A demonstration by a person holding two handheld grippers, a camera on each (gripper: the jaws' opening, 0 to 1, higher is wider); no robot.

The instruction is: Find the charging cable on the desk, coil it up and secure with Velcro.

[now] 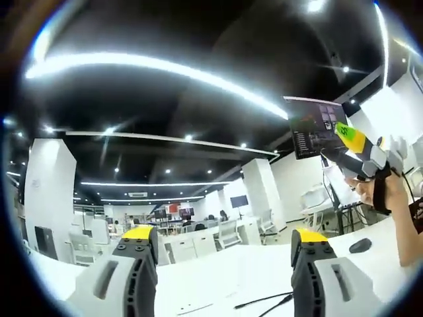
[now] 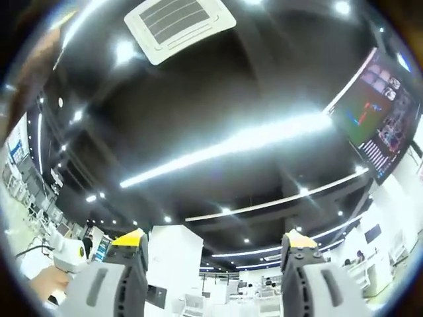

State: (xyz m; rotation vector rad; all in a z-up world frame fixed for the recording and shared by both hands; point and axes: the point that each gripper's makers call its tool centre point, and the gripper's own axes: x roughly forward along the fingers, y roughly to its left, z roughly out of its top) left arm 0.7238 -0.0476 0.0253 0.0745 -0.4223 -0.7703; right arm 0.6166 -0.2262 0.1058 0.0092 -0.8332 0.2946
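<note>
The left hand-held gripper stood open and empty above the white surface, the cable just below its jaws. The right hand-held gripper, open too, pointed ceilingward; lowered blind, it could miss or snag the cable.

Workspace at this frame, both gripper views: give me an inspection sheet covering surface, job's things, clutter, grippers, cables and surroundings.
Surface: white desk, low in the left gripper view.
Job's things: black cable lying loose on the desk between the left gripper's fingers, uncoiled; Velcro: nothing seen.
Clutter: dark oval object on the desk at right, too small to identify.
Grippers: left gripper open, holding nothing; right gripper open, holding nothing, pointed at the ceiling.
Cables: only the black cable.
Surroundings: open office, dark ceiling with strip lights, ceiling vent, hanging screen, white pillars.
</note>
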